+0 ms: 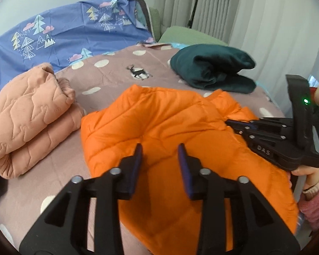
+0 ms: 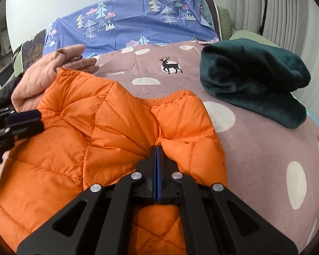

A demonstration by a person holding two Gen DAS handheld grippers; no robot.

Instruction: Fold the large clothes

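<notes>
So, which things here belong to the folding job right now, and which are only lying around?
In the job:
- orange puffer jacket
- right gripper, shut, pinching the jacket
- left gripper, open over the jacket

Lying about:
- folded pink quilted garment
- folded dark green garment
- blue tree-print sheet

A bright orange quilted puffer jacket (image 1: 159,131) is seen, stitched in wide channels. Beneath it, a dusty mauve bedspread (image 1: 117,68) is dotted with cream circles and printed with a black deer (image 2: 170,64). A salmon-pink quilted garment (image 1: 32,114) is marked by wavy stitching. A dark teal plush garment (image 2: 253,78) is shown plain. Behind, a periwinkle blue sheet (image 1: 74,34) is patterned with pale trees, mountains and pink clouds. Both claws are black with blue pads (image 1: 138,159).
</notes>
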